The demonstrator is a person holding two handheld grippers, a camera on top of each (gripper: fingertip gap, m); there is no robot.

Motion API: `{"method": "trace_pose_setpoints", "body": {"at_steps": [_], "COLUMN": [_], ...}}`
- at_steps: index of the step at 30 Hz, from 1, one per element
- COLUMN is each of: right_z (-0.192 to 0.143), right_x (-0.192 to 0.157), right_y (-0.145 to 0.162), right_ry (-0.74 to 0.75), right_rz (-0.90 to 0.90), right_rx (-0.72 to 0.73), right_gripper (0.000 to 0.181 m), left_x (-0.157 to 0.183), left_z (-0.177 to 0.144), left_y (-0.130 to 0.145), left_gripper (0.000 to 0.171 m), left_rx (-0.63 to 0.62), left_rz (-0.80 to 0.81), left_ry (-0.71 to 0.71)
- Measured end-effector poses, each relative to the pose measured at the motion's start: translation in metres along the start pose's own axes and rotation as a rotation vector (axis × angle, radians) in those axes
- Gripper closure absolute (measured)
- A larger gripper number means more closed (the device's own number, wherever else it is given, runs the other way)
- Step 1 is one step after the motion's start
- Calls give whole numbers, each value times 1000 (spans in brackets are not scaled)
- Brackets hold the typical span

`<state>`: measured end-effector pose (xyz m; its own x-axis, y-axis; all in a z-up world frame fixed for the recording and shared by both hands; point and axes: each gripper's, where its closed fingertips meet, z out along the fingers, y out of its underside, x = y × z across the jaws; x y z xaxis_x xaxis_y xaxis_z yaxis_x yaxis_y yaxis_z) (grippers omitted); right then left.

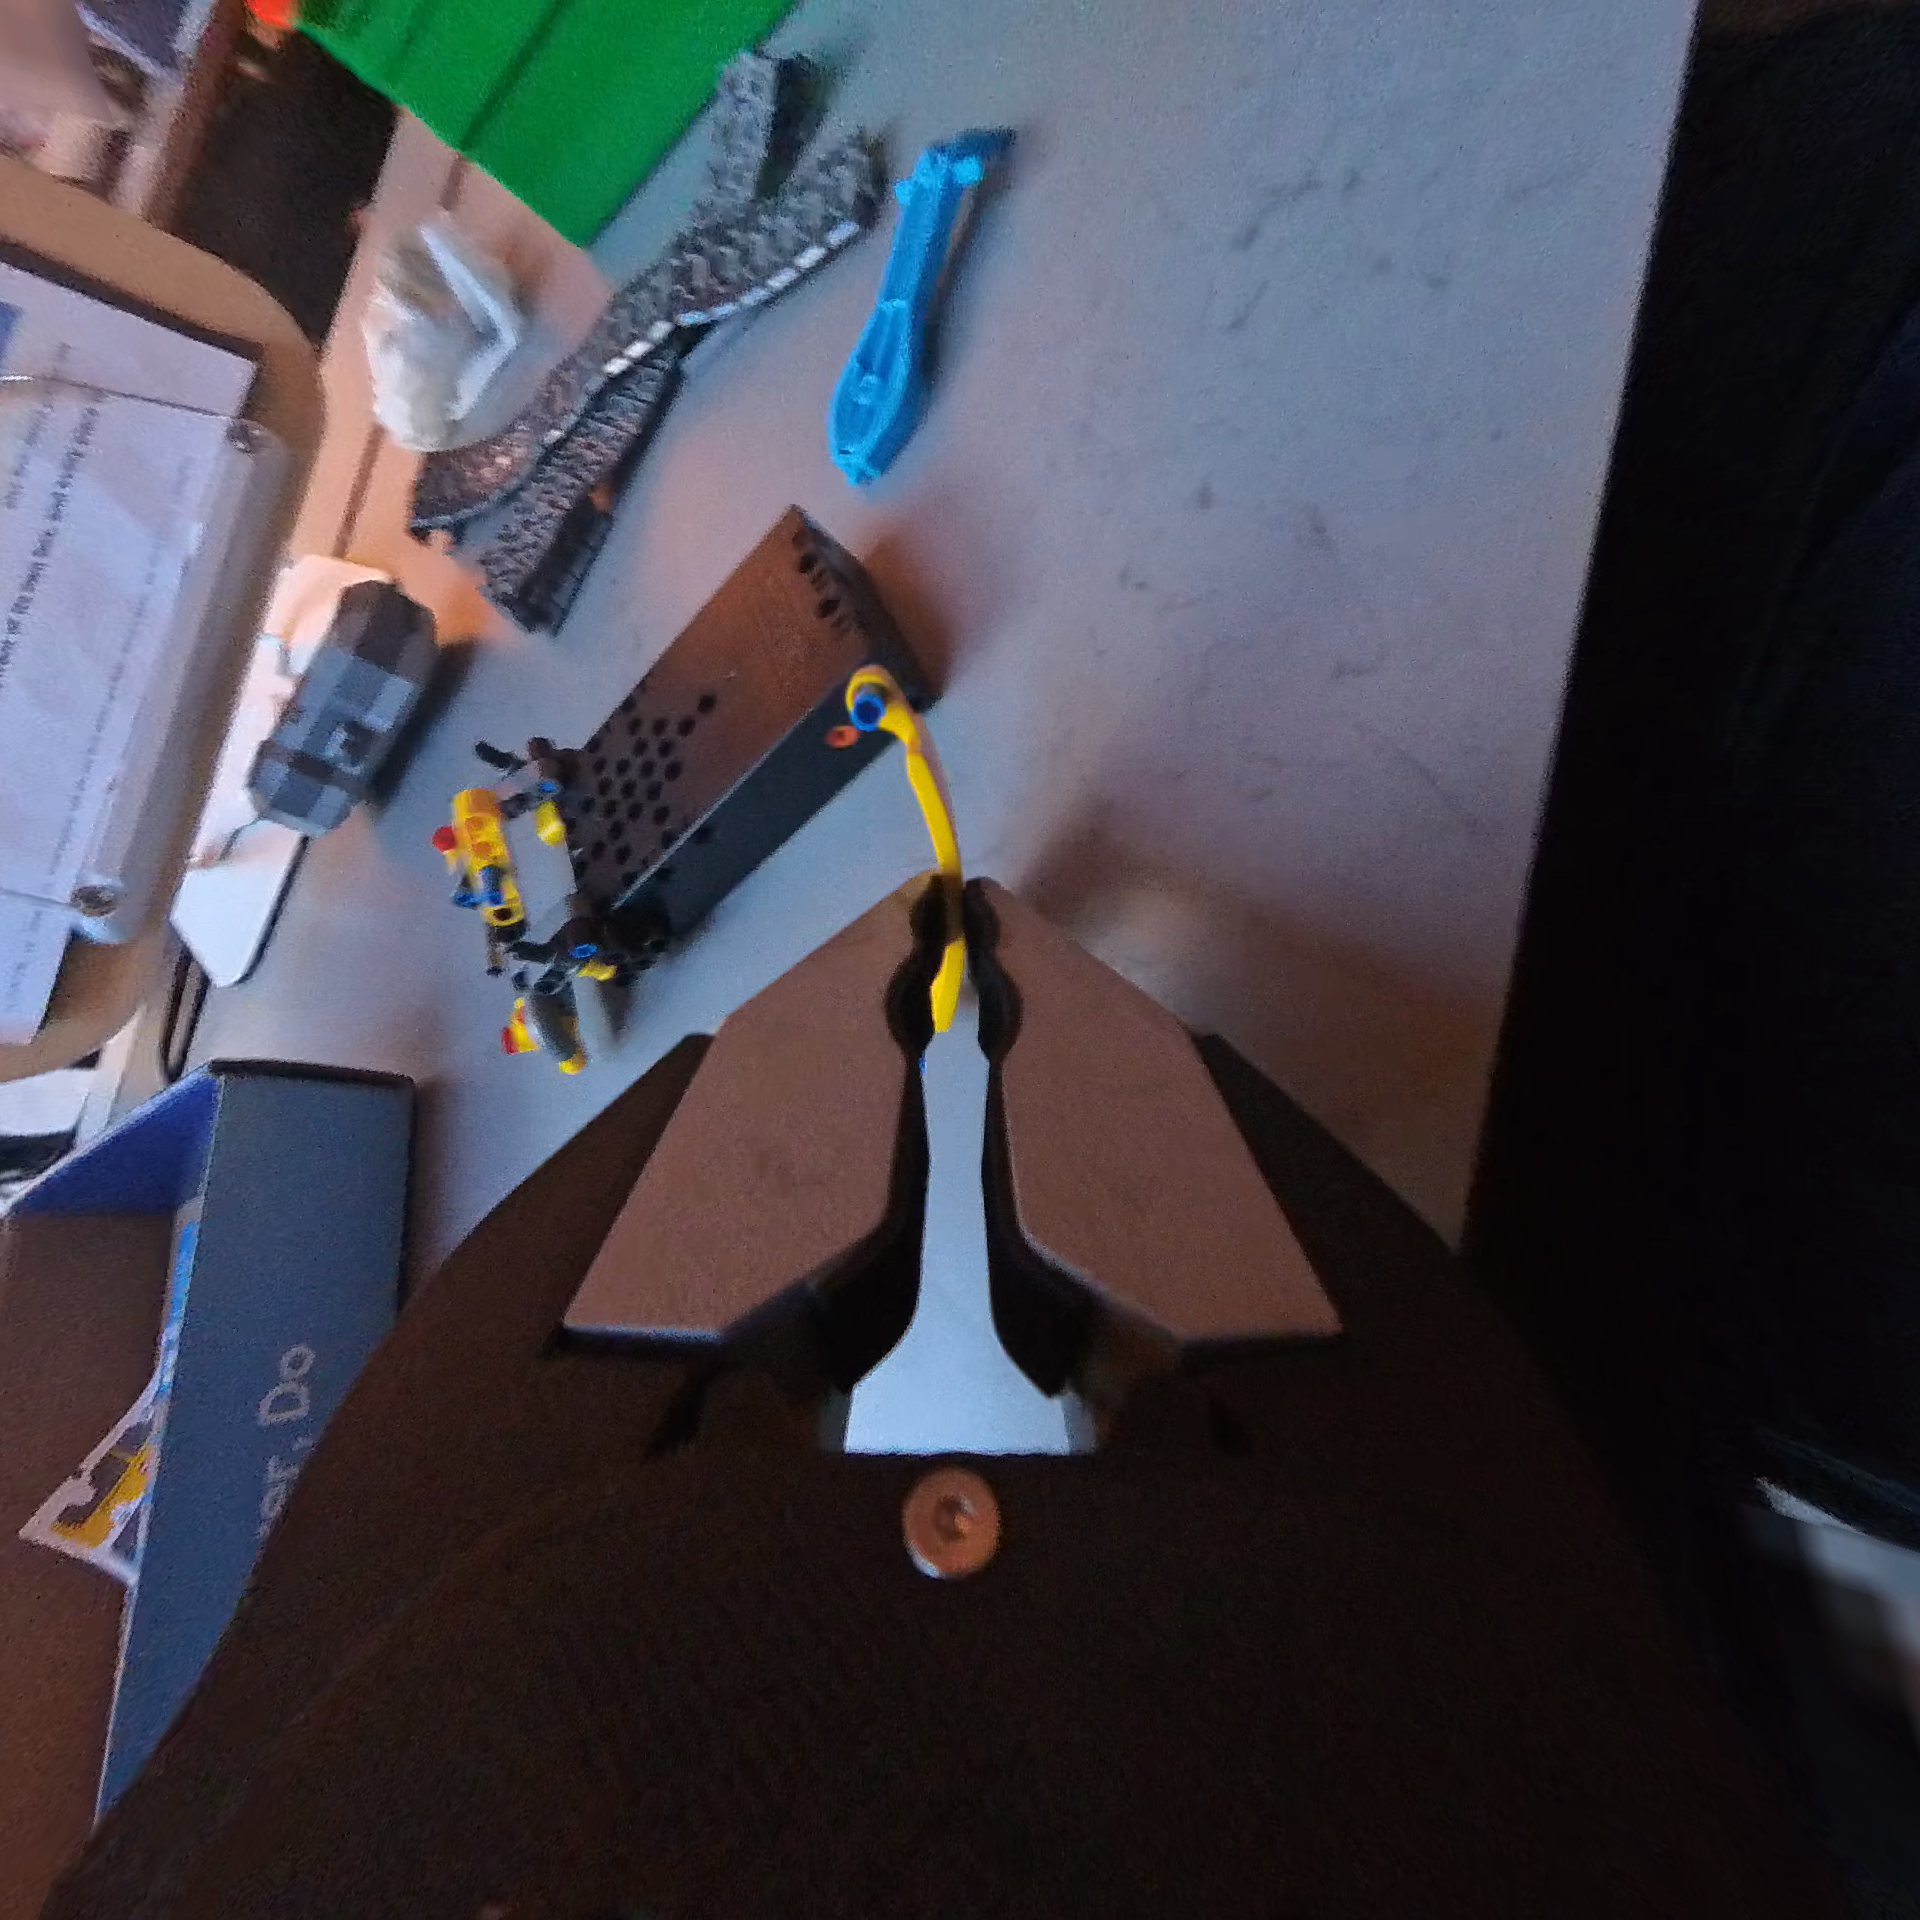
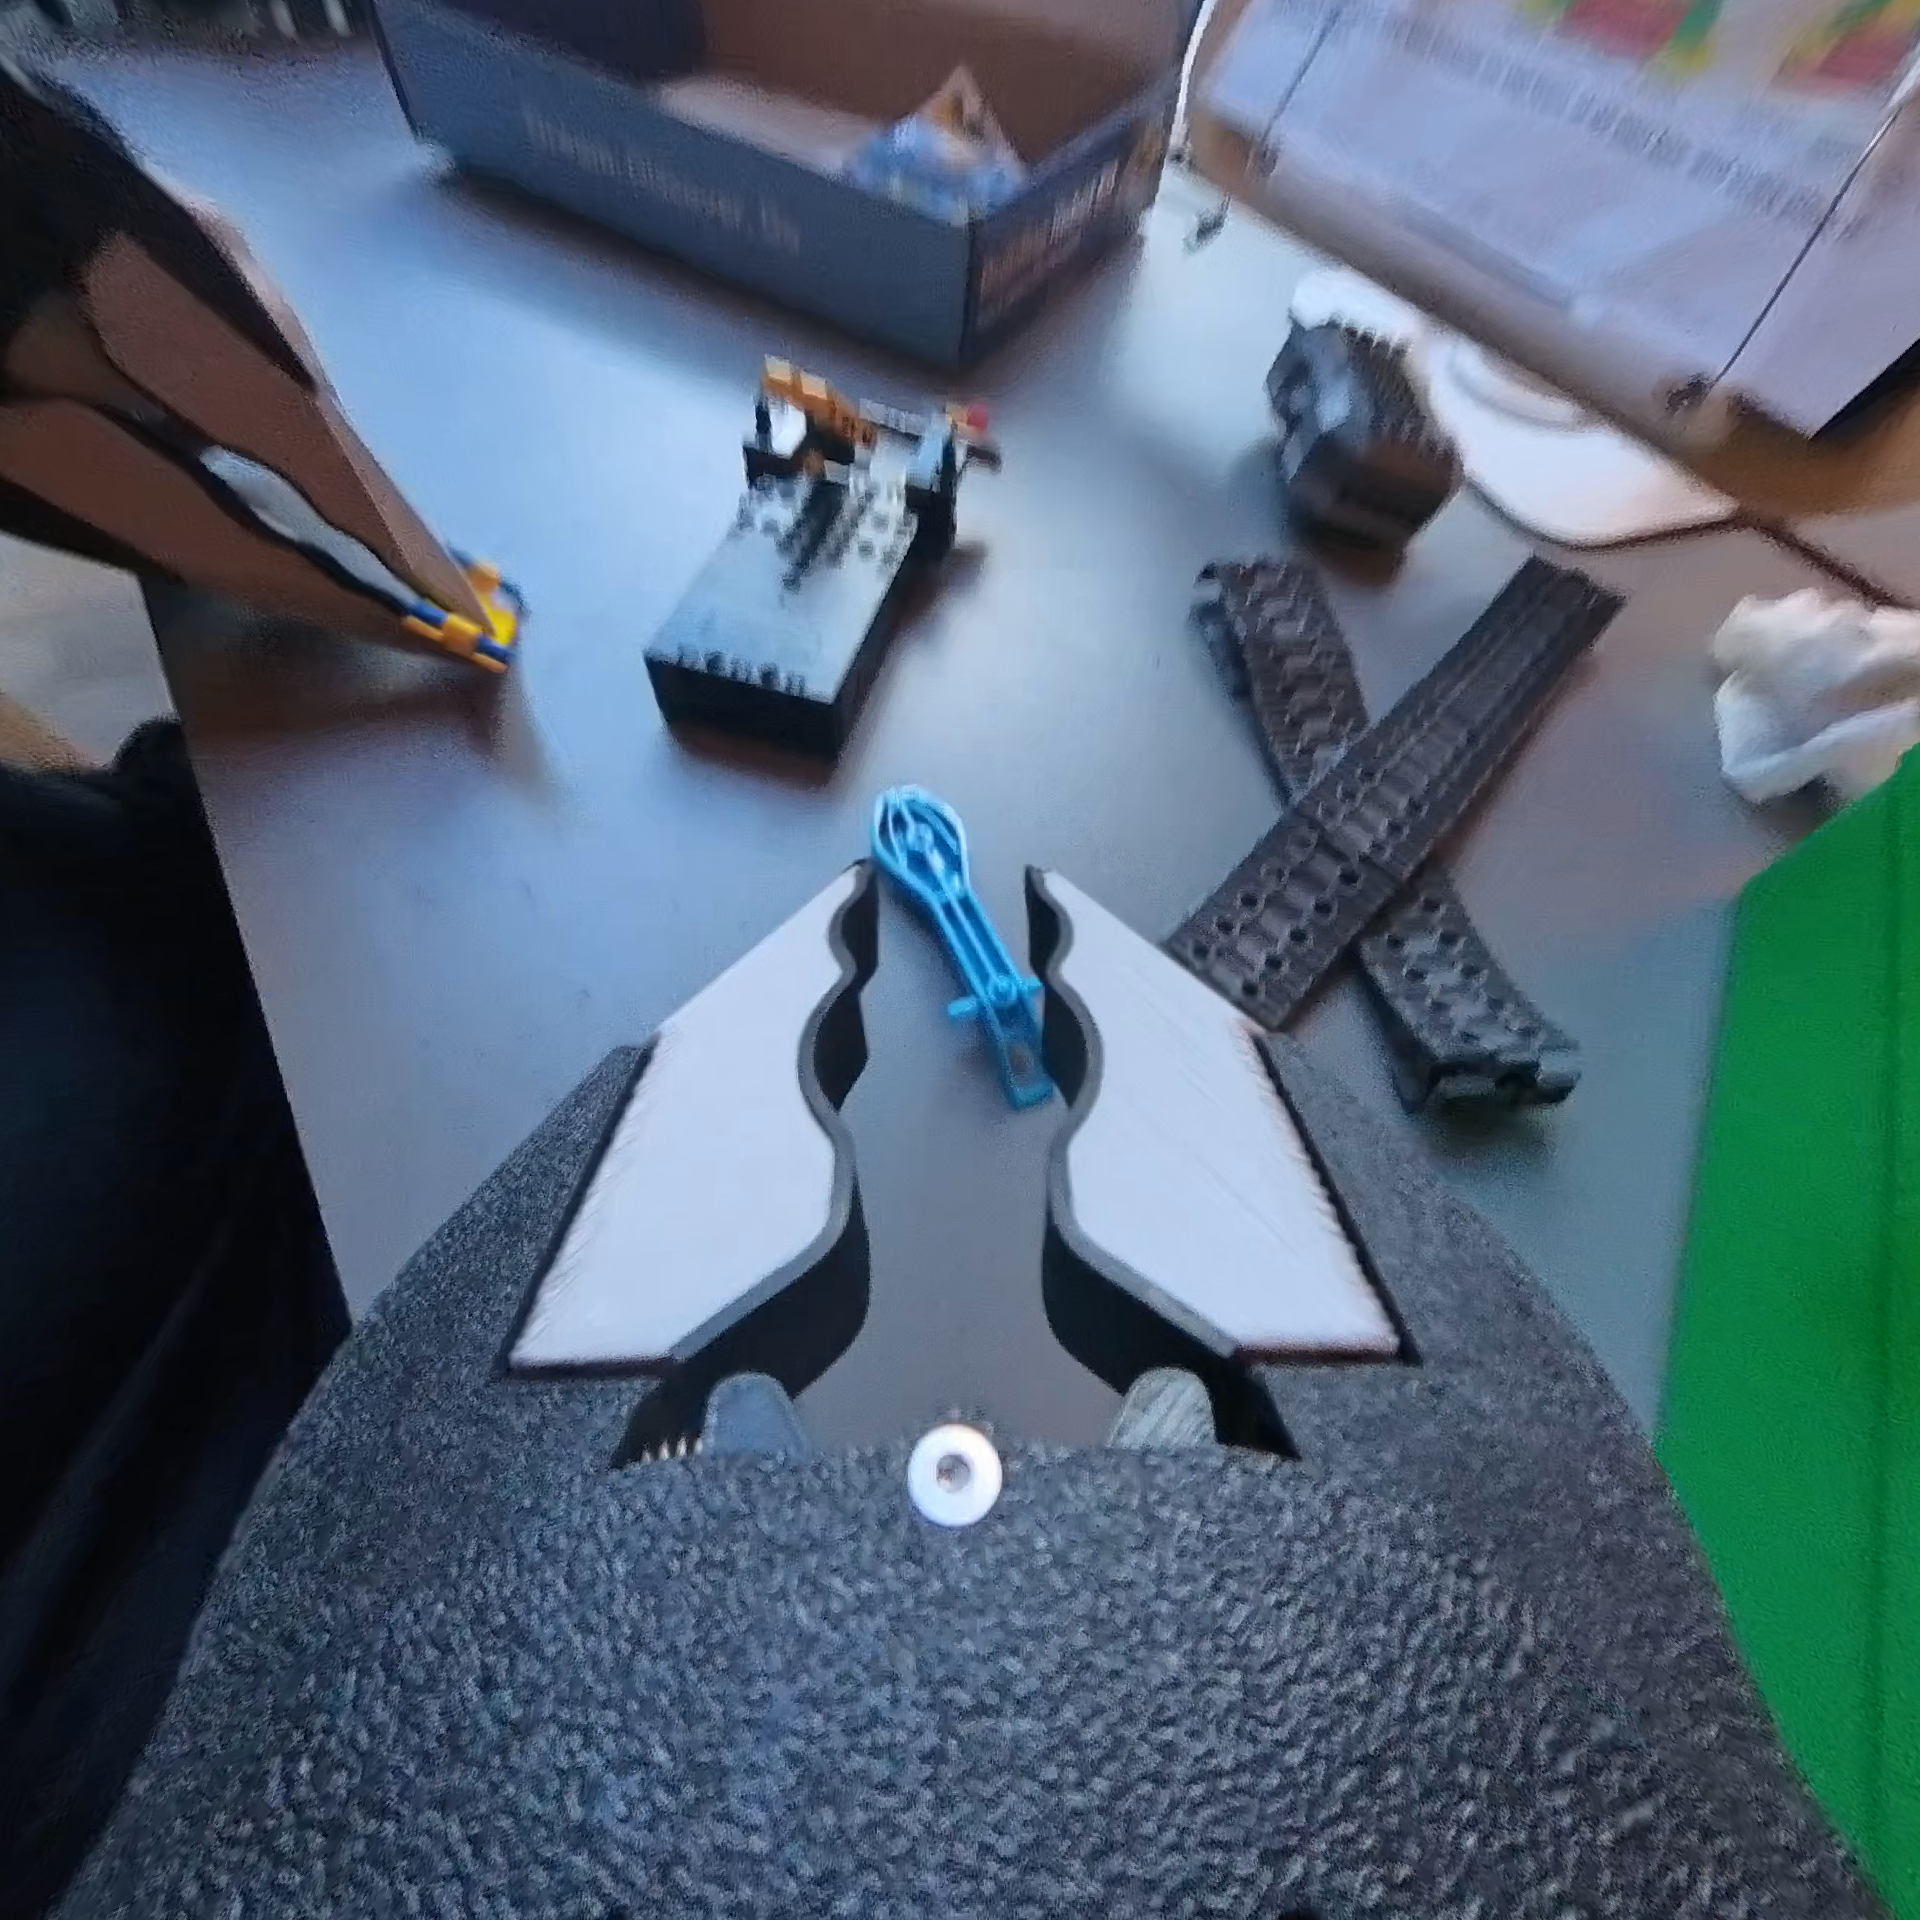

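Yellow curved piece [image 1: 932, 821] | pinched in left tongs [image 1: 951, 914] | right tongs [image 2: 951, 883] spread

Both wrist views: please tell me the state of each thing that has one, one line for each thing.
left gripper: shut on the yellow curved piece, off the table.
right gripper: jaws open, around the blue tool.
blue tool: flat on the table, not gripped.
black tracks: lying crossed.
cardboard box: open on top.

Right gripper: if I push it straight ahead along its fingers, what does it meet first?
Probably the blue plastic tool, which lies on the table between the open right gripper fingers. Beyond it stands the black block. Height above the table is unclear, so it might pass over.
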<state>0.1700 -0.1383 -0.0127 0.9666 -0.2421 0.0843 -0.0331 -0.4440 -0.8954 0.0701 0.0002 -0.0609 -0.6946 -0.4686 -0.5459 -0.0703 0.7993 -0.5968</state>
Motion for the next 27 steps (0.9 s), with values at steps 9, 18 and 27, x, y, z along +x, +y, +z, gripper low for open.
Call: {"method": "trace_pose_setpoints", "body": {"at_steps": [9, 18, 27], "right_z": [15, 22, 12], "right_x": [14, 5, -16], "right_y": [53, 62, 51], "right_ry": [-21, -88, -94], "right_rz": [-14, -66, -100], "right_rx": [-235, -298, -220], "right_gripper": [134, 171, 171], "left_x": [20, 25, 32], "left_z": [9, 7, 4], "left_y": [-6, -9, -14], "left_gripper": [167, 162, 155], "left_rx": [-32, 6, 20], "left_rz": [-25, -124, -137], "left_ry": [130, 227, 257]}}
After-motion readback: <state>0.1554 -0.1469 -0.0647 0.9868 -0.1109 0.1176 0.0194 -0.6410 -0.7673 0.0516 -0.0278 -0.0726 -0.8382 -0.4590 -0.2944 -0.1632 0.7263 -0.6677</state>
